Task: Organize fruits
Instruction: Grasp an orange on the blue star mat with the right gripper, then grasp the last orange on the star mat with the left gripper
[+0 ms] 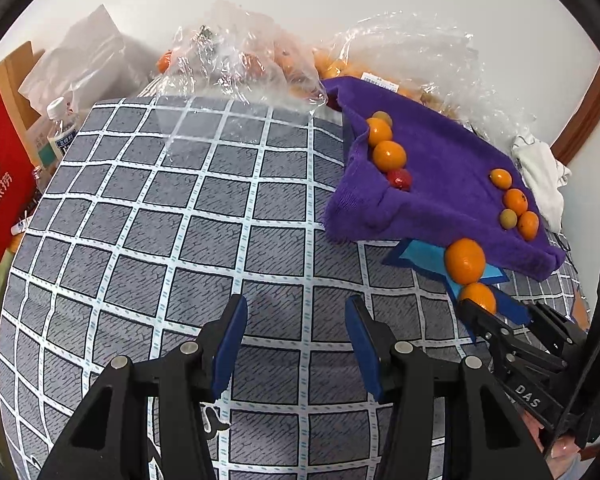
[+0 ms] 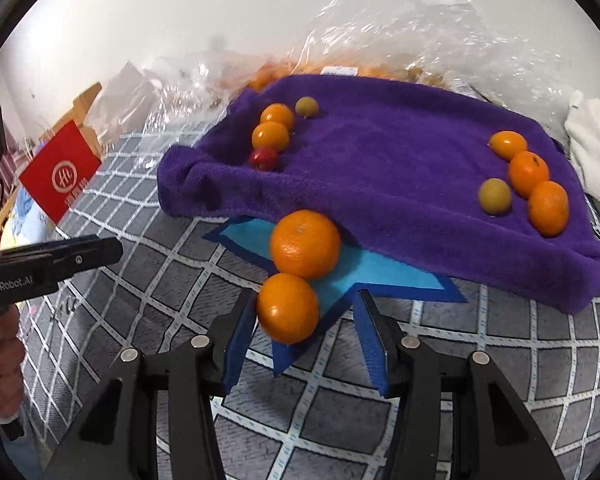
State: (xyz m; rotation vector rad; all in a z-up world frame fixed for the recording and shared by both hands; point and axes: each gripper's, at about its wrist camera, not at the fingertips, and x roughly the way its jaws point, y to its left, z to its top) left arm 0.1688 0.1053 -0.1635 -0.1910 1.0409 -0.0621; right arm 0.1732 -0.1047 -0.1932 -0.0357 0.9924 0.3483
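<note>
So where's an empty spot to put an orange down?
The middle of the purple towel is bare, between the fruit row on its left and the cluster on its right. The checkered cloth ahead of the left claw is open too. It's crowded at the blue star mat, where two oranges sit by the right claw.

left wrist: high, left of purple towel point(image 1: 440, 184) | right wrist: close, low | shared: towel
</note>
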